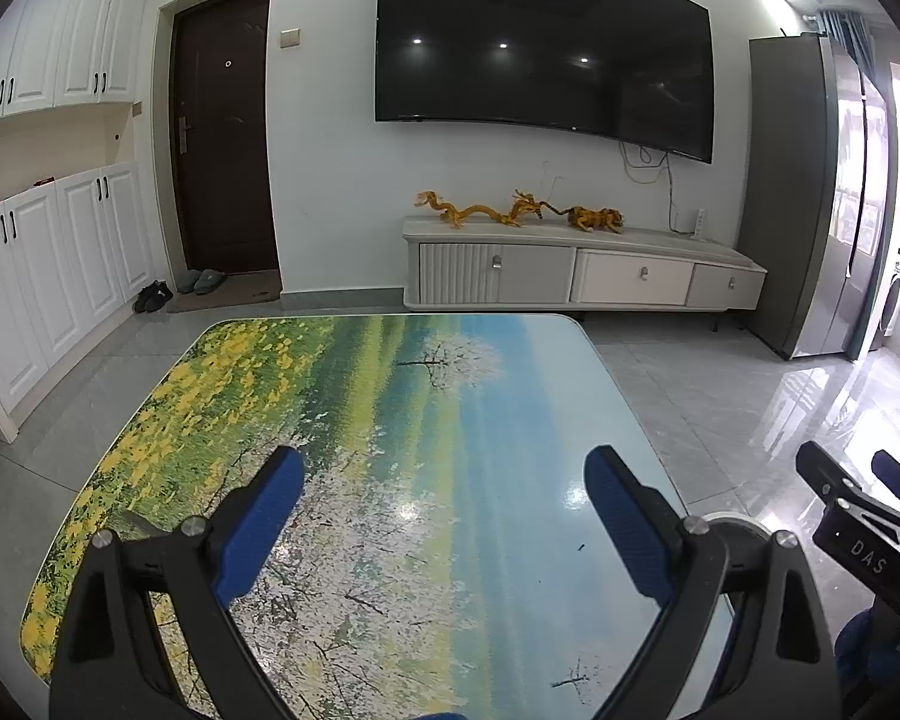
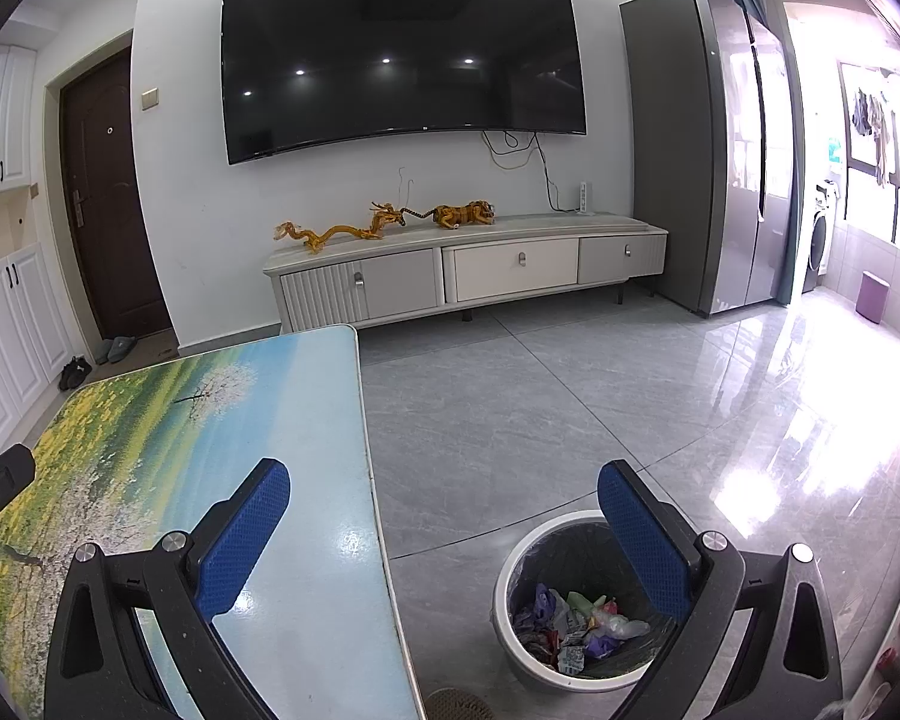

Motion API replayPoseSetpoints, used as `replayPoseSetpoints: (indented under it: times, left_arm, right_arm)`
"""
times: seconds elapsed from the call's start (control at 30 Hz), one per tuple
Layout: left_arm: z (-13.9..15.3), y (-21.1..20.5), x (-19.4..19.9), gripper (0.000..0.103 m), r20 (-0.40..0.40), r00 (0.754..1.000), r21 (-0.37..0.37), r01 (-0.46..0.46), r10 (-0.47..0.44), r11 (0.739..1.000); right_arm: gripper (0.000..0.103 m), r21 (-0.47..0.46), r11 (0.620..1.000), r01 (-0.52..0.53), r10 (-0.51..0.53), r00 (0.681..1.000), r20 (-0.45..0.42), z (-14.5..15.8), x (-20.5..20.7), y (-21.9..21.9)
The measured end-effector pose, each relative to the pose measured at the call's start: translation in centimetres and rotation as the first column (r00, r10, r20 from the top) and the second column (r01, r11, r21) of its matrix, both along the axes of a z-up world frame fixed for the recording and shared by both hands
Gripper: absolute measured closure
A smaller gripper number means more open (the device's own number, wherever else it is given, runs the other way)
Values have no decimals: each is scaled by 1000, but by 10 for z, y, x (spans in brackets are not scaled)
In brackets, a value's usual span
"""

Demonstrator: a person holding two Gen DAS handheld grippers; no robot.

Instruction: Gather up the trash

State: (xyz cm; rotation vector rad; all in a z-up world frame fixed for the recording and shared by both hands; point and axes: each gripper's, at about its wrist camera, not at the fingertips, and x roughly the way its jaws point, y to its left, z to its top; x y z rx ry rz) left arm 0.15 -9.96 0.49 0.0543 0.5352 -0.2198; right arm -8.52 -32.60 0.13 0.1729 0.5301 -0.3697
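Observation:
A round white waste bin [image 2: 525, 549] with a dark liner stands on the floor right of the table, holding several crumpled wrappers and bags [image 2: 576, 621]. My right gripper [image 2: 444, 474] hangs open above the table's right edge and the bin, nothing between its blue pads. My left gripper [image 1: 444, 459] is open over the table [image 1: 390, 420], whose top carries a printed landscape with no loose item in sight. The right gripper's black body [image 1: 858, 516] shows at the right of the left wrist view.
A low white TV cabinet [image 2: 468, 270] with orange dragon and tiger figures stands against the far wall under a large TV. A grey fridge [image 2: 708, 150] is at the right, white cupboards and a dark door at the left. Glossy tiled floor surrounds the table.

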Motion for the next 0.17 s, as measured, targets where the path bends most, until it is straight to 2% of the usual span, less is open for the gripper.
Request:
replayPoseSetpoints:
  times: [0.17]
  left_arm:
    - [1, 1, -2, 8, -3, 1000, -9, 4, -4, 1000]
  right_arm:
    - [0, -2, 1000, -2, 2, 1000, 2, 0, 0, 1]
